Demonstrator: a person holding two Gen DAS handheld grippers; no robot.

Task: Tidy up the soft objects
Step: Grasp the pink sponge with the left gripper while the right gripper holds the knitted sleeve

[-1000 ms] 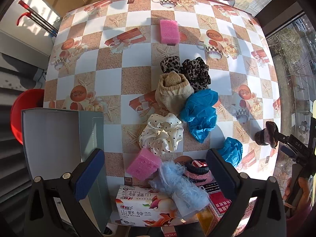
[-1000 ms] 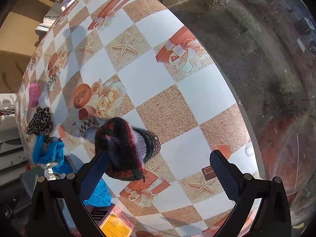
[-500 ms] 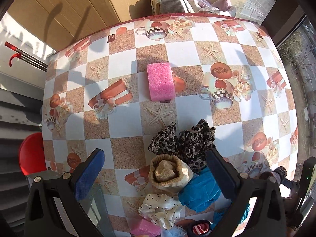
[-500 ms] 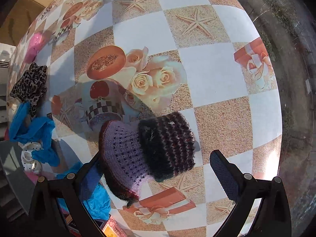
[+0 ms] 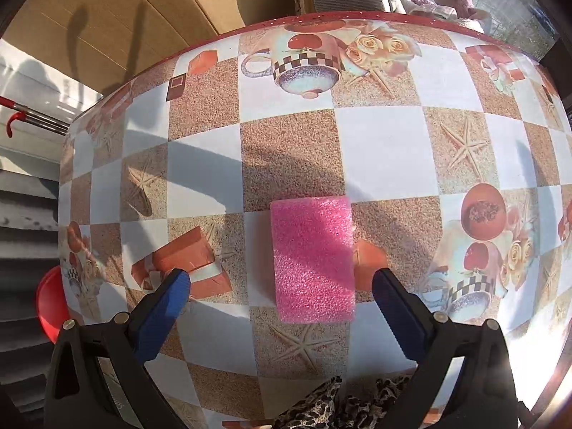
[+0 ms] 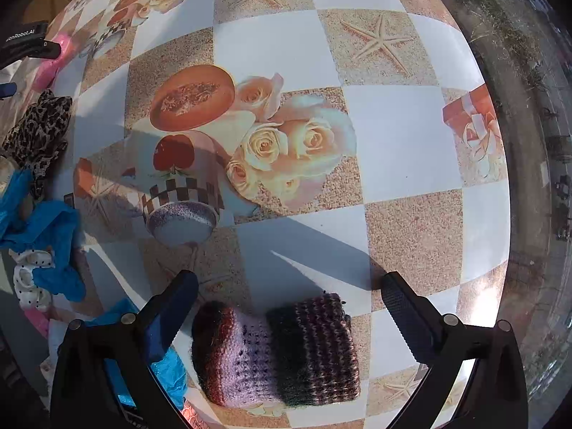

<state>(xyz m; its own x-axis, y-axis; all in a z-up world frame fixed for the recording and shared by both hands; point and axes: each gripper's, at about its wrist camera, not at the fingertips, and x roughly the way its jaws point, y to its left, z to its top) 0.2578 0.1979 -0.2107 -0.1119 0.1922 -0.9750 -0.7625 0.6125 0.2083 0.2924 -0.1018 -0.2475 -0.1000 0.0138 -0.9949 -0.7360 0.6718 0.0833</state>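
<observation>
Care is needed: the spread left tool (image 5: 280, 284) should be centred over the pink sponge (image 5: 312, 259); the right tool (image 6: 289, 291), spread, holds nothing.

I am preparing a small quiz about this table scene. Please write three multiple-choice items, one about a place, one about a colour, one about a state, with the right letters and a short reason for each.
1. Where does the knitted piece lie in the right wrist view?
A. on the table between the fingers of the right gripper
B. on top of the blue cloth
C. hanging over the table edge

2. What colour is the sponge in front of the left gripper?
A. yellow
B. pink
C. green

3. What is the state of the left gripper?
A. shut on the sponge
B. shut on nothing
C. open, holding nothing

Key:
1 A, it rests flat on the checked tablecloth with a finger on each side.
2 B, the foam block is bright pink.
3 C, both fingers stand wide apart, clear of the sponge.
</observation>
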